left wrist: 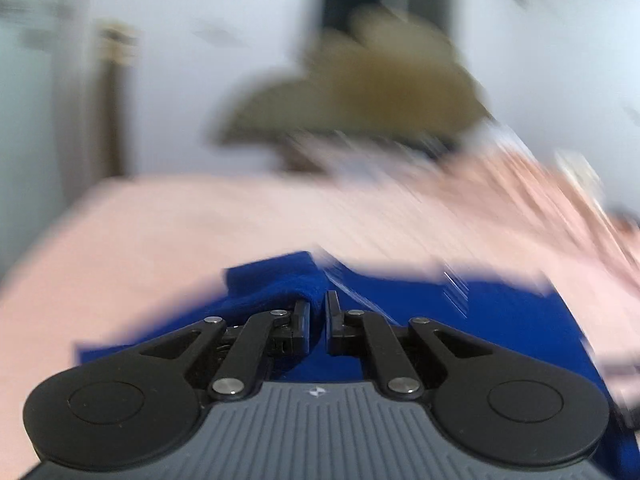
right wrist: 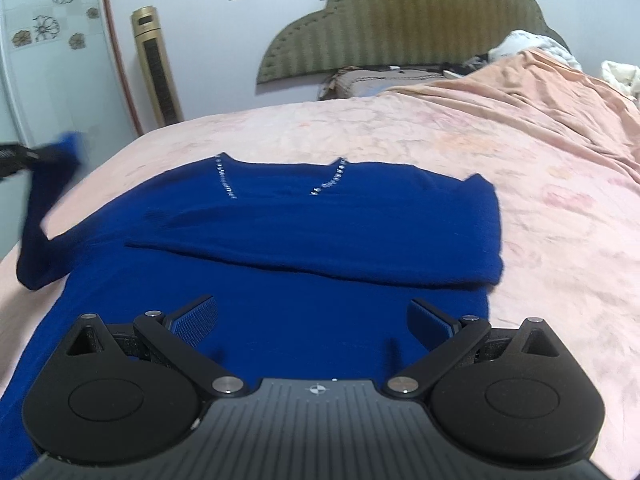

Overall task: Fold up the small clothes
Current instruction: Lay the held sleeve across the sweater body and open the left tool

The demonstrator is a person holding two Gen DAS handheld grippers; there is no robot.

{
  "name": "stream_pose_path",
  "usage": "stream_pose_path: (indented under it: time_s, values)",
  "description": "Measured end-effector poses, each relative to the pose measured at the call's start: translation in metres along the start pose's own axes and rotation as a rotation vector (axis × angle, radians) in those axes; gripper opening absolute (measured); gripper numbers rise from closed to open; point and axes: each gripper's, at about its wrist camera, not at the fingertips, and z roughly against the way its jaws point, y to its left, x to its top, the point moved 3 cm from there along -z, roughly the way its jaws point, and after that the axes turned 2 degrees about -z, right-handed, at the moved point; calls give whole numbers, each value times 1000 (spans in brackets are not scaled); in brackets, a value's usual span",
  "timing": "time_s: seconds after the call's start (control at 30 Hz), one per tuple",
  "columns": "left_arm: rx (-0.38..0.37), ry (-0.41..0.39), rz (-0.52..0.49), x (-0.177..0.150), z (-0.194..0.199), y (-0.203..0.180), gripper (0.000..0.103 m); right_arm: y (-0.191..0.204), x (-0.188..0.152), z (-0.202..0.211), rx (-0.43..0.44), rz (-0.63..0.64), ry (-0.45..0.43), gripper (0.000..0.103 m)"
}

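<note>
A royal-blue sweater (right wrist: 304,232) with a studded V-neck lies flat on the pink bedspread (right wrist: 540,184), its right sleeve folded across the chest. My right gripper (right wrist: 312,320) is open and empty, just above the sweater's lower body. My left gripper (left wrist: 319,316) is shut on the cuff of the left sleeve (left wrist: 280,288); the left wrist view is motion-blurred. In the right wrist view the left gripper (right wrist: 24,156) holds that sleeve (right wrist: 44,200) lifted off the bed at the far left.
A padded olive headboard (right wrist: 400,20) and pillows stand at the bed's far end. A rumpled peach blanket (right wrist: 560,92) covers the right side. A gold tower fan (right wrist: 156,64) stands against the wall on the left, beyond the bed's edge.
</note>
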Motion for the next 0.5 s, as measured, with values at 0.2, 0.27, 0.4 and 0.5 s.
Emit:
stream_pose_path:
  time_s: [0.2,0.27,0.4,0.5]
  values:
    - [-114,240,-151,-57,-38,-62,51,0,10,-3,-3,22,-3,102]
    - [-131,214,-171,-70,-18,-69,89,3,15,-8,3,37,-6,102]
    - [-121,153,-221,-75,6,-61,91,10,30,-30,125,-30,39,102]
    - [-80,162,-160,-70,8,-37,91,28,44,-51,226,-50,77,99]
